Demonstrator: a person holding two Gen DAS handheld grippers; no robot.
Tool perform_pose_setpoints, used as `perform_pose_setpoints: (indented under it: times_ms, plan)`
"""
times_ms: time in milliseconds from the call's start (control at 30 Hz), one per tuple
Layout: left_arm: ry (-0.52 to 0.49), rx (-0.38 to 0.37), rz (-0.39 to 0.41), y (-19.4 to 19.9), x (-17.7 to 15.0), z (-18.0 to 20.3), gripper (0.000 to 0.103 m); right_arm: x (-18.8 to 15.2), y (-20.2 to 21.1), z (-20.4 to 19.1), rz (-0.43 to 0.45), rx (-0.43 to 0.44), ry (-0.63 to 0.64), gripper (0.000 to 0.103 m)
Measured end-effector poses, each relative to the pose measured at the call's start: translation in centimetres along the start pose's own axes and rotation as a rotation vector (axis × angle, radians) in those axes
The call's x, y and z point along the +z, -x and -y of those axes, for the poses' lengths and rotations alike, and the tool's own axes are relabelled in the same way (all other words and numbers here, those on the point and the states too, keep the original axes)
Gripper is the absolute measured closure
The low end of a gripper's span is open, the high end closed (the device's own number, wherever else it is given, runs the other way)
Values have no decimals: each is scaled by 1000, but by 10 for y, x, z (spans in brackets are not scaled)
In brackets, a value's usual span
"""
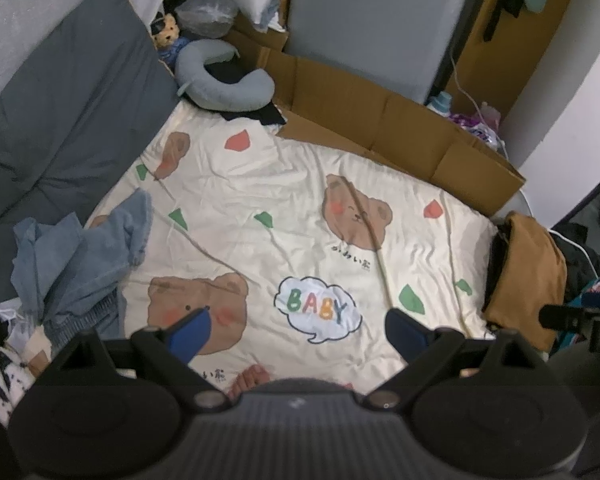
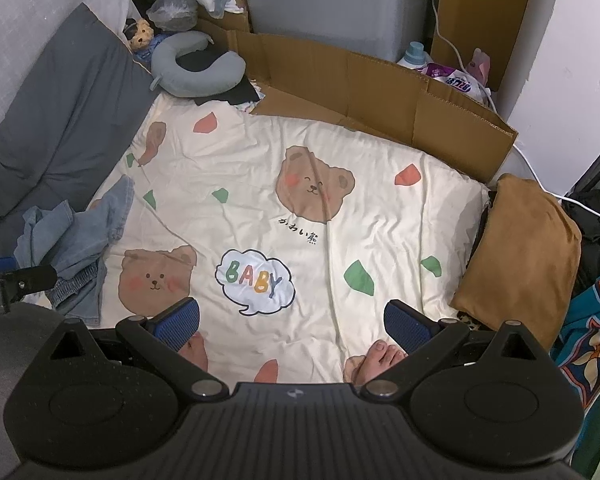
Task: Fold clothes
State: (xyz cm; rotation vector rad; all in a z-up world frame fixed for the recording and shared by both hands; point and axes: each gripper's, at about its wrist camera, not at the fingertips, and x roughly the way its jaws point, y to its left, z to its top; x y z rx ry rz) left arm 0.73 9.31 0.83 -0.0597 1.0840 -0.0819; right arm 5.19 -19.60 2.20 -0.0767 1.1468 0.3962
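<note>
A crumpled pile of blue denim clothes (image 1: 80, 256) lies at the left edge of the cream bear-print bedspread (image 1: 300, 208); the right wrist view shows the same denim clothes (image 2: 76, 248) and bedspread (image 2: 380, 200). A folded mustard-brown garment (image 1: 528, 268) rests at the bed's right edge, also seen as the brown garment (image 2: 520, 244). My left gripper (image 1: 298, 330) hangs open above the "BABY" print, holding nothing. My right gripper (image 2: 292, 320) is open too, empty, above the spread's near edge. Both are well apart from the clothes.
A grey folded quilt (image 1: 60, 120) lies along the left wall. A grey neck pillow (image 1: 224, 76) and flattened cardboard (image 1: 380, 120) border the far side. A person's bare toes (image 2: 380, 356) rest on the near edge. Patterned fabric (image 2: 596, 340) sits at the right.
</note>
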Motion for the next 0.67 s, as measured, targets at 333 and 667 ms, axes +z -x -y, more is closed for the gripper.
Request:
perform_pose_setpoints:
  times_ms: [333, 667]
  plan:
    - [-4, 6, 6, 0, -1, -2, 8, 0, 1, 0, -1, -5, 3, 2]
    - [0, 8, 18, 2, -2, -4, 7, -1, 2, 2, 8, -8, 3, 2]
